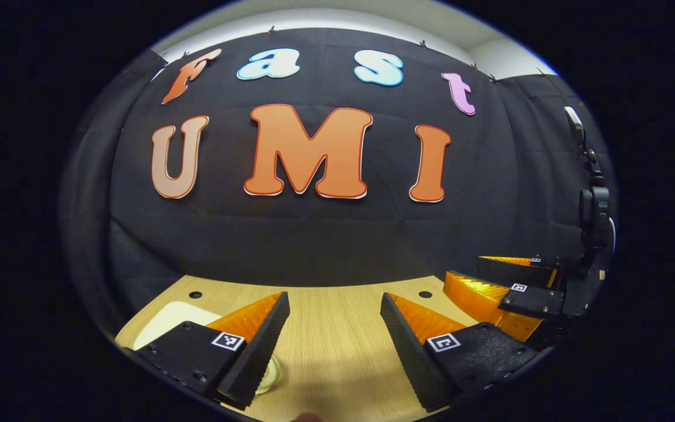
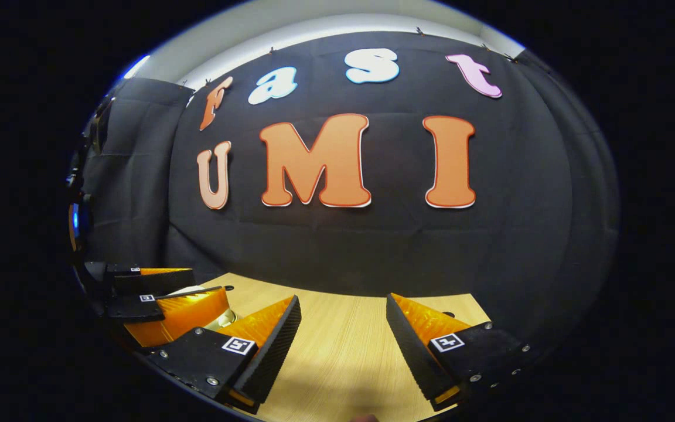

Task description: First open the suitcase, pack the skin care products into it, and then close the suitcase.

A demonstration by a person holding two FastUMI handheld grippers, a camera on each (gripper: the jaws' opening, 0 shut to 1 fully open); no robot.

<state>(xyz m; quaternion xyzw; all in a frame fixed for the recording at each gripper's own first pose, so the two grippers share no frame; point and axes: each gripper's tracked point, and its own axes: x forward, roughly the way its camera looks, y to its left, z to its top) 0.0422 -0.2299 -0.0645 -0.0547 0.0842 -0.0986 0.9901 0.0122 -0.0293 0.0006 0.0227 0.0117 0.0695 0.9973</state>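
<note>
In the left gripper view my left gripper [image 1: 334, 337] hangs open low over the wooden table [image 1: 337, 357], nothing between its fingers. A small round pale jar [image 1: 271, 375] peeks out beside its left finger. My right gripper [image 1: 504, 284] shows side-on at the right, over the table's far right corner. In the right gripper view the right gripper [image 2: 343, 340] is open too, over bare wood [image 2: 343, 351]. The left gripper [image 2: 162, 299] shows at the left there, with a pale round thing [image 2: 223, 319] partly hidden behind it.
A pale flat thing [image 1: 164, 319] lies at the table's left edge; I cannot tell what it is. The black cloth wall [image 1: 337, 234] stands close behind the table's far edge. A dark stand with gear [image 1: 592, 211] rises at the right.
</note>
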